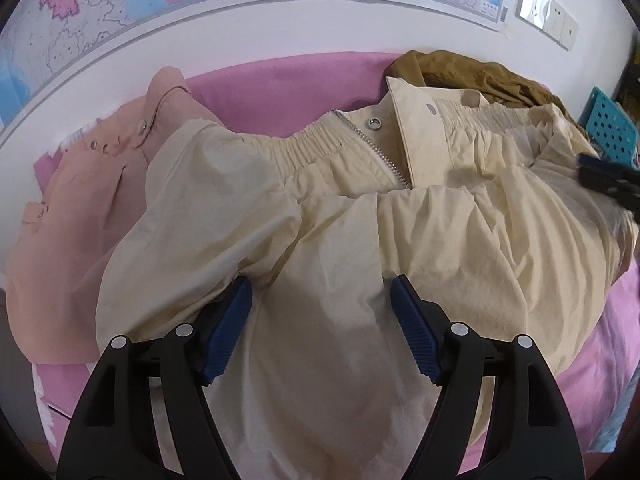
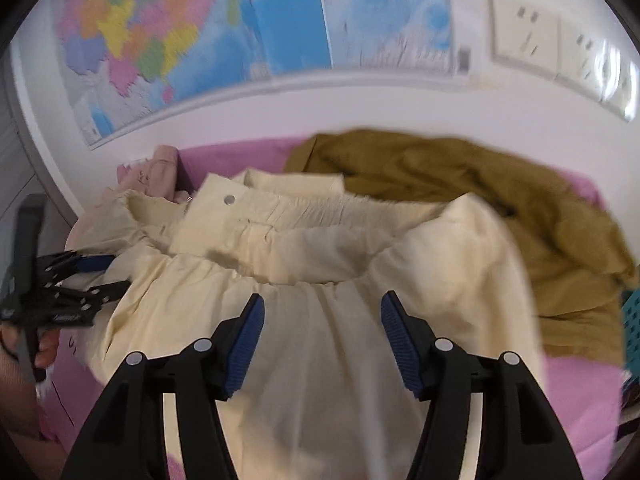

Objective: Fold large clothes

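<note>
Cream jacket (image 1: 340, 216): lay spread across the pink sheet (image 1: 288, 76) of the bed, centre of both views; elastic hem band gathered along the far edge, metal zipper (image 1: 376, 148) part open, snap placket (image 1: 420, 128) folded over beside it; cloth rumpled, with one sleeve or fold drawn across the front.

Listed left to right, left wrist view:
- Pink garment (image 1: 80, 184): lay at far left, with snap buttons, partly tucked under the cream jacket's left edge.
- Left hand-held gripper (image 1: 322, 292): hung over the near part of the cream jacket, blue pads set wide apart, nothing between them; contact with the cloth could not be told.
- Brown garment (image 1: 480, 76): lay heaped behind the cream jacket's far right corner, touching it.
- Right hand-held gripper (image 1: 608, 184): seen blurred at right edge, above the jacket's right side.
- Blue perforated crate (image 1: 608, 128): stood at far right, past the jacket.

Right wrist view (blurred):
- Left hand-held gripper (image 2: 100, 276): seen at left edge, fingers spread, against the jacket's left border.
- Right hand-held gripper (image 2: 322, 312): hung over the cream jacket (image 2: 320, 264), pads wide apart, gripping nothing.
- Brown garment (image 2: 460, 176): lay behind and right of the jacket.

Wall behind: map (image 1: 100, 20) at left and centre, sockets (image 1: 548, 12) at right.
</note>
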{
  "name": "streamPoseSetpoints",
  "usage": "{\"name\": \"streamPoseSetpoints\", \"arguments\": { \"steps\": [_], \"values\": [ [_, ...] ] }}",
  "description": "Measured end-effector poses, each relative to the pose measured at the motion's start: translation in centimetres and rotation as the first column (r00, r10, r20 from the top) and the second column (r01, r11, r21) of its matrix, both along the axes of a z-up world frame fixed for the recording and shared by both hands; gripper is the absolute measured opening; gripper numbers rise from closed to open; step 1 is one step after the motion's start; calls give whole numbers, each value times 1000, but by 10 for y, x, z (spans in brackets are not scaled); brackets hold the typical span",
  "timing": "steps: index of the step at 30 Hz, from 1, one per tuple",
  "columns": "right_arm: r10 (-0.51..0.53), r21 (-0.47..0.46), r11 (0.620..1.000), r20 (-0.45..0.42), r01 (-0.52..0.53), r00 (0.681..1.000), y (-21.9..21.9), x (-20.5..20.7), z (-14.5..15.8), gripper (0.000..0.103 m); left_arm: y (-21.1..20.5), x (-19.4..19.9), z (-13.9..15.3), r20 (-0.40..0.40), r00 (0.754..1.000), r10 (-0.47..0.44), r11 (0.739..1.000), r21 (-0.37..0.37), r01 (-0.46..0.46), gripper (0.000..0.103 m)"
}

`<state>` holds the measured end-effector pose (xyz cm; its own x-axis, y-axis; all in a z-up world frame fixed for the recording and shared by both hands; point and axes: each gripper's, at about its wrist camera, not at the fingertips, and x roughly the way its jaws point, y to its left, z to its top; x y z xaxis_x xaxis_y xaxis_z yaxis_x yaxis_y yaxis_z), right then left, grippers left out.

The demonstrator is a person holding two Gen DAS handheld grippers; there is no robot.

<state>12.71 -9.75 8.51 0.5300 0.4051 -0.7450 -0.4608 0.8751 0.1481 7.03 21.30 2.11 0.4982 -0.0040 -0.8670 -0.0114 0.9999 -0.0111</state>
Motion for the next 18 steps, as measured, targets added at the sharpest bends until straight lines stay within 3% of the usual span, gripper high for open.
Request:
{"name": "streamPoseSetpoints", "arguments": {
  "steps": [2,5,11,18],
  "values": [
    [5,-11,1000,-6,-5,1000,-7,-4,2,60,-2,2,-2,-3,1000,-3,1000,14,3,74],
    [-27,-114,993,-23,24,999,-5,8,-17,60,-8,2,-4,0,1000,-7,999,44,7,74],
    [-75,-51,996,-111,70,991,-9,35,-50,68,-8,1,-1,-1,1000,3,999,39,-3,75],
    [-75,18,997,-96,77,993,-24,21,-25,66,-1,-20,25,51,999,18,1000,-22,-17,74]
  ]
}}
